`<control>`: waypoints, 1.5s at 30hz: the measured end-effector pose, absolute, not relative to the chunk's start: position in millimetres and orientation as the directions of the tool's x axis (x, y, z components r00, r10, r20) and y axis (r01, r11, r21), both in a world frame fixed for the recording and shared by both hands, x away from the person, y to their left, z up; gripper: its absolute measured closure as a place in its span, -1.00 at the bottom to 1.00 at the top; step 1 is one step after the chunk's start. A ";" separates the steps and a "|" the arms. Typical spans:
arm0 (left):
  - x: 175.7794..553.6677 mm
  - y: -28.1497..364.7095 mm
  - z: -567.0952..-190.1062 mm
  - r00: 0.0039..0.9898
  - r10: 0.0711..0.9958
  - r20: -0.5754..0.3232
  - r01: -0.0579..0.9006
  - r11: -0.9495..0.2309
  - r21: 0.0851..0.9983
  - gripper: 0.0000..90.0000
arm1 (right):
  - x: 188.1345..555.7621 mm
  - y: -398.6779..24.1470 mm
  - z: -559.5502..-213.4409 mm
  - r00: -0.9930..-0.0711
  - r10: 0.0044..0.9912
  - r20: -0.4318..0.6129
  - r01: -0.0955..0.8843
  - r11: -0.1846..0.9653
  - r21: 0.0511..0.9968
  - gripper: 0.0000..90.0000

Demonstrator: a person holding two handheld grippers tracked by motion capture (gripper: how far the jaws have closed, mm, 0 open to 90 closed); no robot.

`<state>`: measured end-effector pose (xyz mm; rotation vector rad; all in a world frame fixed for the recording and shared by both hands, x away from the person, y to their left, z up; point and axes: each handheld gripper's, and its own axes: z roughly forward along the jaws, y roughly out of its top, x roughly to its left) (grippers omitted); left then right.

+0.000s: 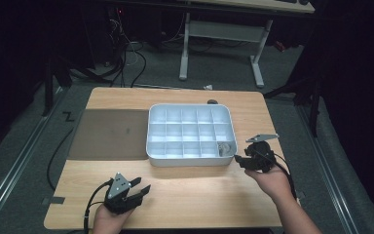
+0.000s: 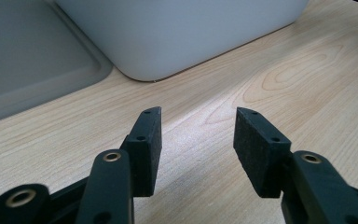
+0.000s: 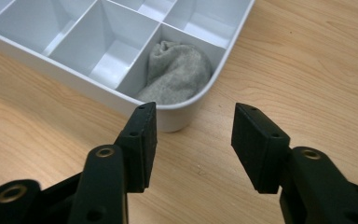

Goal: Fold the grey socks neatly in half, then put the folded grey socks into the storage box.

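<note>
One grey sock lies in a corner compartment of one white divided tray, while the left gripper and right gripper both hang open-jawed and empty.

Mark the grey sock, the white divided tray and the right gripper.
grey sock (image 3: 177,72), right gripper view, middle of the bundle.
white divided tray (image 1: 191,161), high view, near outer wall.
right gripper (image 3: 193,140), right gripper view, midway between its fingers.
</note>
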<state>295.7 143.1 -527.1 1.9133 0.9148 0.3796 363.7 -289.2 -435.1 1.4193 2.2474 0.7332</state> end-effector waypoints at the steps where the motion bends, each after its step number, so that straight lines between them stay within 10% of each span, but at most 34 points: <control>1: 295.8 143.0 -527.1 0.672 0.732 -0.111 0.438 -0.271 0.857 0.17 | 361.1 -290.8 -439.2 -0.411 0.911 -0.039 0.706 0.345 0.619 0.14; 27: 287.9 133.0 -528.8 0.687 0.724 -0.069 0.405 -0.302 0.863 -0.01 | 273.2 -285.9 -522.2 -0.424 0.904 -0.052 0.445 0.258 0.858 -0.14; 45: 287.1 140.9 -526.2 0.676 0.728 -0.112 0.405 -0.240 0.882 -0.04 | 266.4 -310.5 -518.8 -0.357 0.933 0.029 0.448 0.144 0.882 -0.20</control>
